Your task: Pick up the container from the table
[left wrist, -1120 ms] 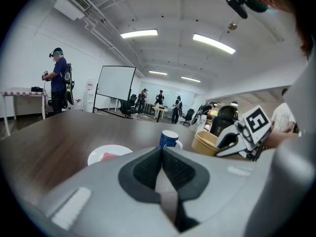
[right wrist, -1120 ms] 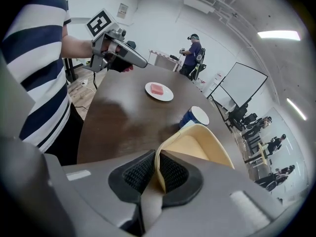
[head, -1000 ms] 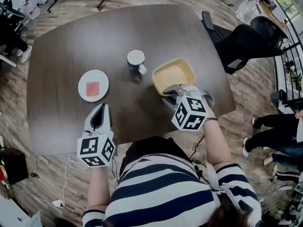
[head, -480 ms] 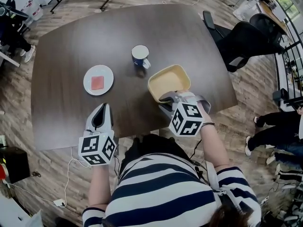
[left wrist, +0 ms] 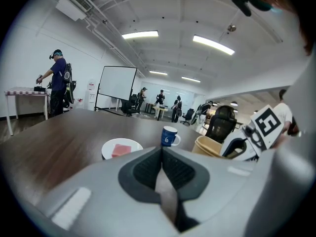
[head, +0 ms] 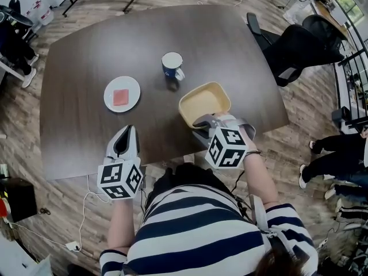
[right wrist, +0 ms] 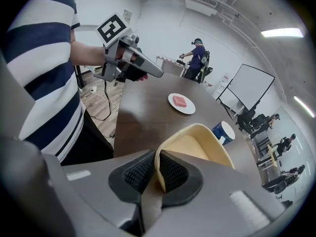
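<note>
Container (head: 202, 99) closer to person (head: 195, 234) vs. before — rim in right tool (head: 200, 121).

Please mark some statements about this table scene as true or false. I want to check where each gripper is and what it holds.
1. The right gripper is shut on the rim of the beige container. True.
2. The left gripper holds the blue mug. False: its jaws are together with nothing between them, and the mug stands alone on the table.
3. The white plate carries a pink piece. True.
4. The mug stands inside the container. False: it stands on the table beside the container, apart from it.
</note>
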`<state>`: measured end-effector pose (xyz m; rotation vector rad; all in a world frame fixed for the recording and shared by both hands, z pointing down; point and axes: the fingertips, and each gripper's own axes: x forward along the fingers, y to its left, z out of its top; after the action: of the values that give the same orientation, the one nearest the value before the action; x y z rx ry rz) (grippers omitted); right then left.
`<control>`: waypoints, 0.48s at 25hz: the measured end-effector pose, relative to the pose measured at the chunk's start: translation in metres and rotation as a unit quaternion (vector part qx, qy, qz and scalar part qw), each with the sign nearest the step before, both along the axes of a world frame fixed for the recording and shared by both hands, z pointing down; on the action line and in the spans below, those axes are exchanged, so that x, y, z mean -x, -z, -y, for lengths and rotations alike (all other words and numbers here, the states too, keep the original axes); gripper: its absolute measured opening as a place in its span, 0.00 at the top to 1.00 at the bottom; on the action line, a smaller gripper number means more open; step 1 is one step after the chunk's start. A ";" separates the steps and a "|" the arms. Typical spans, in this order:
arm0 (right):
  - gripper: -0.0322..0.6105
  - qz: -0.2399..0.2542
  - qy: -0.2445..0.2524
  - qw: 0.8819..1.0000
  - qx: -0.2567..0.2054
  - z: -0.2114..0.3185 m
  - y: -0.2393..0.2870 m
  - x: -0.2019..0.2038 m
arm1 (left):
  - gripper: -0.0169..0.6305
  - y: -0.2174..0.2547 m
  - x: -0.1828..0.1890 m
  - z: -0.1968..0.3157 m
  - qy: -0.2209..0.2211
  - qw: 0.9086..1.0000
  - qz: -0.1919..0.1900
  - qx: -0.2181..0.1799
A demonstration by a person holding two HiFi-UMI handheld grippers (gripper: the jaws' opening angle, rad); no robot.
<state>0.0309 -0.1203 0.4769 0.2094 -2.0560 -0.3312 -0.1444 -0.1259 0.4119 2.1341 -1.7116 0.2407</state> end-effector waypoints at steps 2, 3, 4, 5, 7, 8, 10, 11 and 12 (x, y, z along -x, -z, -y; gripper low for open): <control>0.91 0.001 0.000 1.000 0.001 -0.002 0.001 0.001 | 0.97 0.000 0.001 -0.001 -0.001 1.000 0.000 0.001; 0.91 0.001 0.000 1.000 0.001 -0.002 0.001 0.002 | 0.97 -0.001 0.001 -0.002 -0.001 1.000 0.000 0.001; 0.91 0.001 0.001 1.000 0.000 -0.003 0.001 0.002 | 0.97 -0.001 0.001 -0.002 -0.001 1.000 0.000 0.001; 0.91 0.001 0.001 1.000 0.000 -0.003 0.001 0.003 | 0.97 -0.002 0.002 -0.002 -0.002 1.000 -0.001 0.002; 0.91 -0.001 0.003 1.000 0.001 -0.004 0.001 0.004 | 0.97 -0.002 0.003 -0.003 -0.003 1.000 -0.001 0.002; 0.91 -0.002 0.004 1.000 0.003 -0.004 0.001 0.005 | 0.97 -0.003 0.003 -0.003 -0.003 1.000 -0.001 0.002; 0.91 -0.005 0.007 1.000 0.005 -0.005 0.001 0.005 | 0.97 -0.003 0.004 -0.003 -0.002 1.000 -0.002 0.003; 0.91 -0.005 0.008 1.000 0.006 -0.005 0.001 0.004 | 0.97 -0.003 0.004 -0.003 -0.001 1.000 -0.003 0.003; 0.91 -0.006 0.009 1.000 0.006 -0.005 0.001 0.004 | 0.97 -0.003 0.004 -0.002 0.000 1.000 -0.003 0.003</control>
<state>0.0267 -0.1157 0.4762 0.1812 -2.0491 -0.3304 -0.1487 -0.1235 0.4152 2.1291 -1.7043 0.2378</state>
